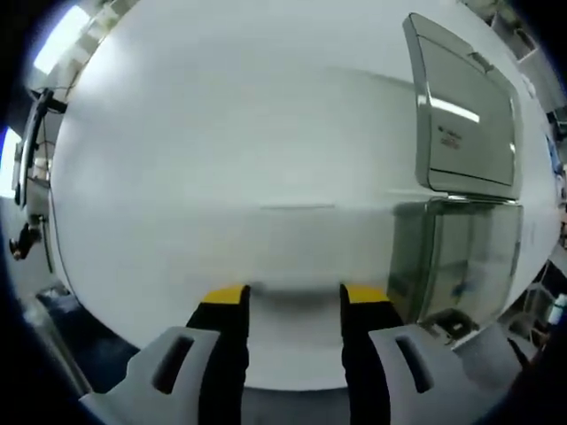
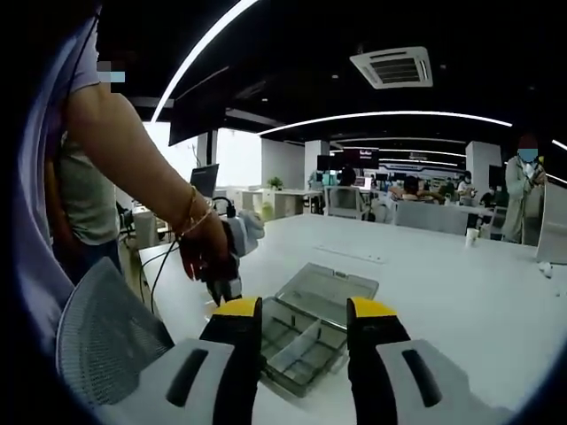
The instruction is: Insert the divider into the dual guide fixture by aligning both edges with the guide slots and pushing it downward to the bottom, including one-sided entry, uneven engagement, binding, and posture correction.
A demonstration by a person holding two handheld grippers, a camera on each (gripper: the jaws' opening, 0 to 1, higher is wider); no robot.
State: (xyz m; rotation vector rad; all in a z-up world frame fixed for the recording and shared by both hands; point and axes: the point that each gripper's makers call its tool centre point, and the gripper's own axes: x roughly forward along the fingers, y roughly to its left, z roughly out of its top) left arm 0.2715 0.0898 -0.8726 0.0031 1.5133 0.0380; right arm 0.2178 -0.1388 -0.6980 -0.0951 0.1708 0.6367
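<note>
Both claws gape, gripping nothing: we see left claw (image 1: 292, 301) low over the white table (image 1: 221, 159), clear box (image 1: 465, 177) at right; right claw (image 2: 305, 317) frames the box (image 2: 306, 328), lower centre.

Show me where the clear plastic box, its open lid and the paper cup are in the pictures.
clear plastic box (image 2: 297, 345): right gripper view, on its divided tray, between the jaws.
open lid (image 2: 330, 288): right gripper view, on the flat lid panel.
paper cup (image 2: 471, 236): right gripper view, on its side wall.
</note>
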